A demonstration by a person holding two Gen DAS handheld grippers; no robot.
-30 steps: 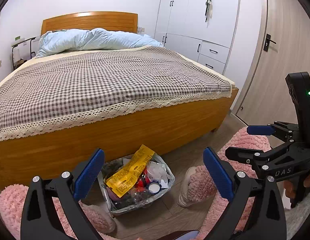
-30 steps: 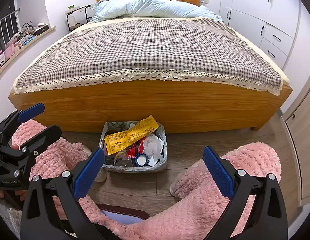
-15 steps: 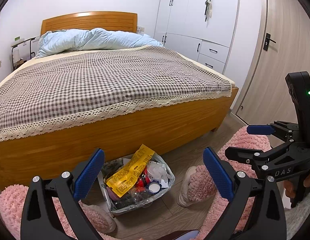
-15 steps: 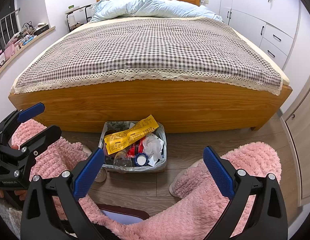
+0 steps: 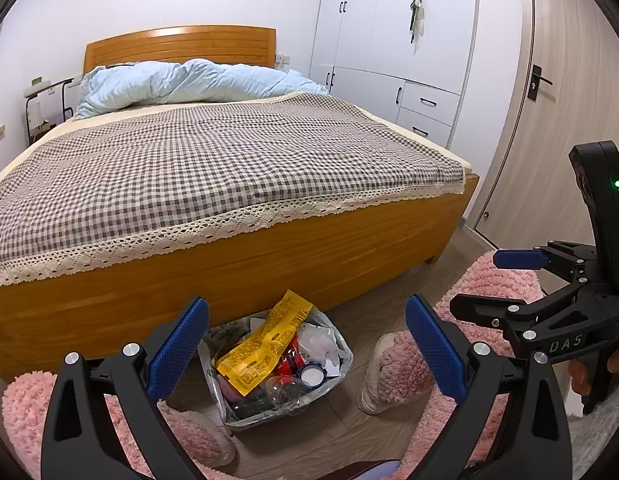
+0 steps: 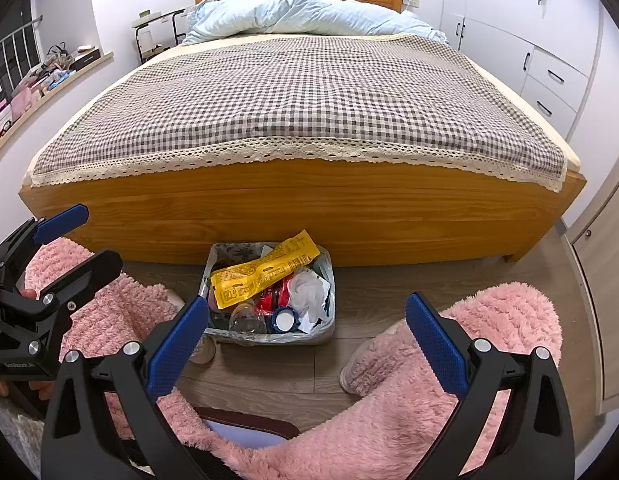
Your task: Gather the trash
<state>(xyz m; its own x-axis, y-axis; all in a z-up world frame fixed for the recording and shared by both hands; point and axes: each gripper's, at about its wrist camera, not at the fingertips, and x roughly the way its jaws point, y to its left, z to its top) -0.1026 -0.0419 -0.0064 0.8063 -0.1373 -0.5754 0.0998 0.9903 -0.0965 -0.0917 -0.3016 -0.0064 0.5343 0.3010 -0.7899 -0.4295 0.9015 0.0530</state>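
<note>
A small trash bin lined with a clear bag (image 5: 341, 376) (image 6: 327, 330) stands on the wood floor at the foot of the bed. It holds a yellow wrapper (image 5: 265, 344) (image 6: 261, 276), white crumpled paper (image 6: 309, 292), a blue-rimmed lid (image 6: 285, 319) and a clear bottle (image 6: 247, 322). My left gripper (image 5: 307, 344) is open and empty above the bin; it also shows in the right wrist view (image 6: 75, 236). My right gripper (image 6: 307, 344) is open and empty, to the right of the left one (image 5: 481, 284).
A wooden bed (image 6: 309, 208) with a checked cover (image 6: 301, 92) fills the back. Pink fluffy slippers (image 6: 389, 352) (image 5: 393, 368) and pink fluffy fabric (image 6: 109, 312) flank the bin. White wardrobes (image 5: 393, 40) and a door (image 5: 557, 120) stand to the right. A cluttered shelf (image 6: 37, 80) is on the left.
</note>
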